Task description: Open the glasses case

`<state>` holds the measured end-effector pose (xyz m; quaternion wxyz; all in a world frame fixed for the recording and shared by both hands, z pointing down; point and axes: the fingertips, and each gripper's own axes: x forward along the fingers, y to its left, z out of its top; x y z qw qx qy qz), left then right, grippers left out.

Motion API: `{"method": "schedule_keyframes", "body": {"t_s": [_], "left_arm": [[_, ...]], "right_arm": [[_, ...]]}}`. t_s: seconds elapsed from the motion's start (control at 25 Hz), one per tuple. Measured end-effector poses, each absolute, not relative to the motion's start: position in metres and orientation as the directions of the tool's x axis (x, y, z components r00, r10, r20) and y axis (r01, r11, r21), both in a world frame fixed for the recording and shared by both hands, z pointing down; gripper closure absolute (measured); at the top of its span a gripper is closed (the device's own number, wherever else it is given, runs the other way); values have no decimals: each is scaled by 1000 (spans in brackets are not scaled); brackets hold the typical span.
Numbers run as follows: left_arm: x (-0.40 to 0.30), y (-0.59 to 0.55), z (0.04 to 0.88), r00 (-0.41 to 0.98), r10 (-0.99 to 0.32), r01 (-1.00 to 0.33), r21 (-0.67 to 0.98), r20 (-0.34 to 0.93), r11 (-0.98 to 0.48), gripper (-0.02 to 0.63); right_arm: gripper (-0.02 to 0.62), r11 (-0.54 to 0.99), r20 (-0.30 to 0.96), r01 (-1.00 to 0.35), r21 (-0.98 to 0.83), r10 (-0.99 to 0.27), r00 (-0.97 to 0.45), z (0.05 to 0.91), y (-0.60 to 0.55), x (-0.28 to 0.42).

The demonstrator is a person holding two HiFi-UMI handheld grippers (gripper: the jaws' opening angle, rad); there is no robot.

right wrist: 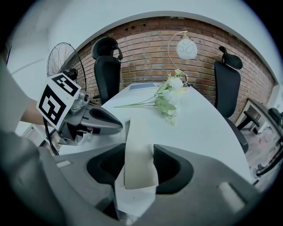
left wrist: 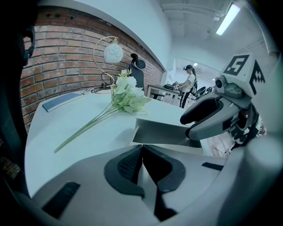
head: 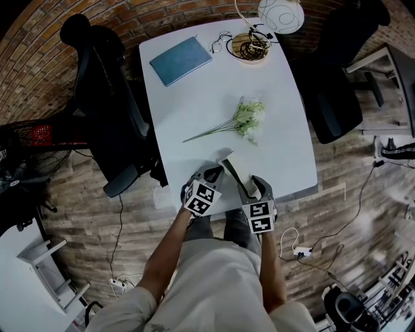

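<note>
A cream, flat glasses case (head: 232, 170) lies at the near edge of the white table (head: 194, 110); one panel stands raised. My right gripper (head: 249, 185) has that cream panel (right wrist: 139, 145) between its pads, which touch both its sides. From the left gripper view the raised panel (left wrist: 163, 132) looks grey, with the right gripper's fingers (left wrist: 203, 117) on its far end. My left gripper (head: 211, 174) sits at the case's left end; its jaws (left wrist: 141, 148) meet at the tips and seem to pinch the case's thin lower edge.
A bunch of pale flowers (head: 243, 120) lies mid-table. At the far end are a blue notebook (head: 180, 59), glasses (head: 219, 43) and a lamp (head: 281, 14) on a round base. Black office chairs (head: 104, 104) (head: 337, 84) flank the table. A person (left wrist: 188, 84) stands far off.
</note>
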<state>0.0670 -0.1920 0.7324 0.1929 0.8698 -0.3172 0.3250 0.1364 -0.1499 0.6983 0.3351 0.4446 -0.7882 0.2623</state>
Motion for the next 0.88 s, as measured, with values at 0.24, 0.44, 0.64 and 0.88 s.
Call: {"method": "schedule_keyframes", "body": {"t_s": [0.24,0.44,0.64,0.88], "left_arm": [[67,-192,733,587,-427,-679,131,688,-722,598],[66,-192,732,588,-427,-679,132,687,-722,598],[66,-192,733,588,-427,-679,133,687,-722,598],[66,-193,733,589,-425,-679,135,687,-722,598]], "right_arm": [[423,460,754,-880,-116,-537,-380,695,-152,139],[441,455,749,-883,-116,-544,-379,693,-153,141],[459,444,742,-888,-120,-554,-377,692,-155,143],[480,437,733,-892,-110,-570,-370,691,-159,147]]}}
